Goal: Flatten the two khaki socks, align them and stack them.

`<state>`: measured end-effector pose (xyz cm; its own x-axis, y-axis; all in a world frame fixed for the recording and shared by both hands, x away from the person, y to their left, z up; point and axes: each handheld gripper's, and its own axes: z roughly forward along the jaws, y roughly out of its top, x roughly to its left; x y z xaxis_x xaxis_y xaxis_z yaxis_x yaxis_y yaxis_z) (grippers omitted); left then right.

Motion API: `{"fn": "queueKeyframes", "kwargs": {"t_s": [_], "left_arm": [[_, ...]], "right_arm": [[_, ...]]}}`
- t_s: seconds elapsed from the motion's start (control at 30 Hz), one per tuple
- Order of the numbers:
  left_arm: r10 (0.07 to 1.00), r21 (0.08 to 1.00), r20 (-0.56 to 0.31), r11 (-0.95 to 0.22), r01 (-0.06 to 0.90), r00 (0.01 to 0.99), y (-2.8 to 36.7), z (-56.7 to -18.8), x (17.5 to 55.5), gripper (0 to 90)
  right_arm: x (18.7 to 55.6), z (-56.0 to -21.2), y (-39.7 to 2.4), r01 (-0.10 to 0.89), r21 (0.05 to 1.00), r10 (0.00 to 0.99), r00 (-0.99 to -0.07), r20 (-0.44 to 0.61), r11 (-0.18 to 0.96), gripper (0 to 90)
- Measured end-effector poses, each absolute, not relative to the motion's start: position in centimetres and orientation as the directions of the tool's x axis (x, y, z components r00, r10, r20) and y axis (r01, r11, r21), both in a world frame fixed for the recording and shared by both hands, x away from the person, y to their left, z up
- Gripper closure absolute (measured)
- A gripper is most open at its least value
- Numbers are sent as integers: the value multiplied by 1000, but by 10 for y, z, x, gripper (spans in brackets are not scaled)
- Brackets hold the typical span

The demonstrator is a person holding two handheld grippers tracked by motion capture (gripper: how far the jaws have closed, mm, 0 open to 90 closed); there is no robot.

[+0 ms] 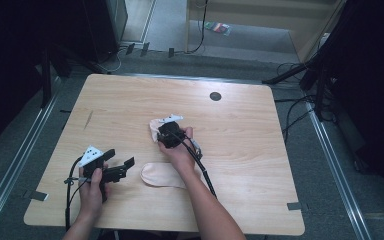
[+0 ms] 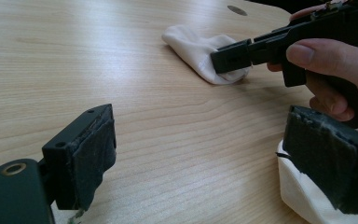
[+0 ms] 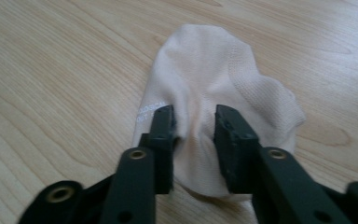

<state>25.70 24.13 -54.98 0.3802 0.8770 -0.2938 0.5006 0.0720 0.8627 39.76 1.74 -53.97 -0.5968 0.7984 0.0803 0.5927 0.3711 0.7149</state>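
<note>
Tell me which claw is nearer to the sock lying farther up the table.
Right. The right claw pinches a fold of the far sock; the left claw hovers open, apart from it, beside the near sock.

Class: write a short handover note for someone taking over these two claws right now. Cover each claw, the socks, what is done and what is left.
Right claw: jaws pinching a fold of the far sock near the table centre; grip looks made, not yet lifted.
Left claw: open, hovering low, holding nothing.
Near sock: flat on the table beside the left claw, under the right forearm.
Done: far sock grasped.
Left: probably lift it and bring it to the near sock; nothing is paired yet.
</note>
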Motion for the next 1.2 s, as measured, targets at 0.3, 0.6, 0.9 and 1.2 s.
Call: {"fn": "queueKeyframes", "kwargs": {"t_s": [0.3, 0.6, 0.9, 1.2], "left_arm": [[877, 862, -294, 72, 501, 379, 241, -550, 257, 104], [877, 862, -293, 70, 503, 380, 241, -550, 257, 103], [880, 863, -286, 64, 502, 379, 240, -550, 257, 103], [881, 863, -285, 65, 501, 377, 239, -550, 258, 103]], "right_arm": [[395, -531, 11, 568, 732, 778, -623, 84, 376, 875], [374, -488, -12, 483, 803, 782, -623, 34, 350, 877], [356, -505, -67, 502, 769, 821, -569, -51, 396, 876], [360, -511, -107, 521, 817, 842, -533, 83, 250, 595]]}}
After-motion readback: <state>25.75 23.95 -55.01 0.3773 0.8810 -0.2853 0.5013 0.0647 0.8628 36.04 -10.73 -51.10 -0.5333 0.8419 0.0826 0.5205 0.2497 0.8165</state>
